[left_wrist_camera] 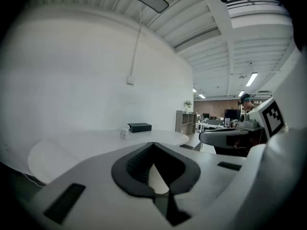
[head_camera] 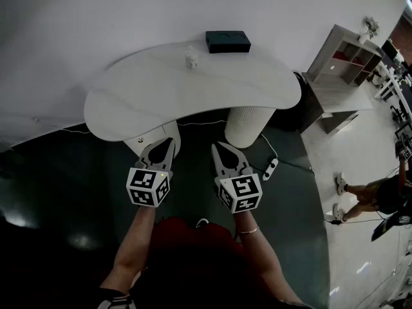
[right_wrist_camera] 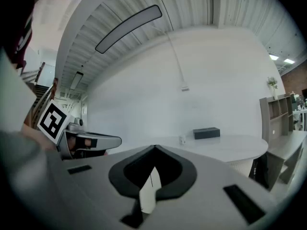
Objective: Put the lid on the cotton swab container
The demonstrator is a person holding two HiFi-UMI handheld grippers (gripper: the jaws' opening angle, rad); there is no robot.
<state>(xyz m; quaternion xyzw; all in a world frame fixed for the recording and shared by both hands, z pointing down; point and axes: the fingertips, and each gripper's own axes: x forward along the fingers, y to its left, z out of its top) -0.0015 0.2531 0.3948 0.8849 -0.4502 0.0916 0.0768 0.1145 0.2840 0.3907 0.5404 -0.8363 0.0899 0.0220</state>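
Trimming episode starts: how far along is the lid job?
Nothing looks done. Both the left gripper and right gripper are shut, empty, short of the table. The small white container sits untouched near the dark box; too small to tell if its lid is on. Left: approach, pick, cap.

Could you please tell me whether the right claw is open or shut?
Shut: the grey plastic right claw has its tips touching, with nothing between.

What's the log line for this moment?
left gripper: shut, empty | right gripper: shut, empty | container: on table, untouched | lid: unclear
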